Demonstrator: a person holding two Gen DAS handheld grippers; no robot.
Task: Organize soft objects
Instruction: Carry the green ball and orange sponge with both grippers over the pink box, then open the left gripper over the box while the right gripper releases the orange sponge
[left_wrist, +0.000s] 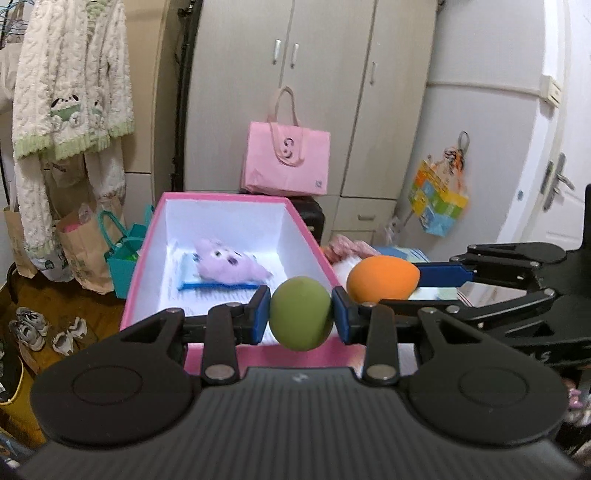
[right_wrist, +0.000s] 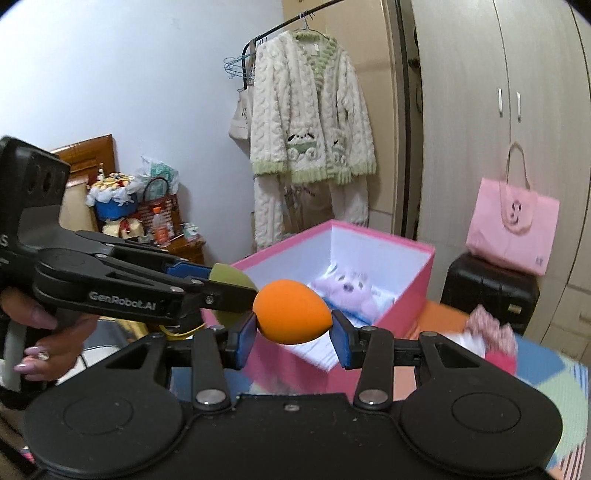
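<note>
My left gripper (left_wrist: 300, 316) is shut on a green soft egg (left_wrist: 300, 313), held above the near edge of a pink box (left_wrist: 236, 356) with a white inside. A pink plush toy (left_wrist: 229, 266) lies in the box on a blue-edged packet (left_wrist: 218, 285). To the right, the right gripper (left_wrist: 424, 275) holds an orange soft egg (left_wrist: 382, 277). In the right wrist view my right gripper (right_wrist: 293, 316) is shut on the orange egg (right_wrist: 291, 312), just before the pink box (right_wrist: 412, 302). The left gripper (right_wrist: 236, 291) comes in from the left with the green egg (right_wrist: 231, 278) partly hidden behind its finger.
A pink tote bag (left_wrist: 286, 162) rests on a black suitcase (right_wrist: 487, 291) before the wardrobe (left_wrist: 332, 92). A white fluffy robe (right_wrist: 310, 122) hangs on a rack. Paper and teal bags (left_wrist: 122, 251) and shoes (left_wrist: 29, 326) sit on the floor left. A pink-white soft item (right_wrist: 491, 332) lies right of the box.
</note>
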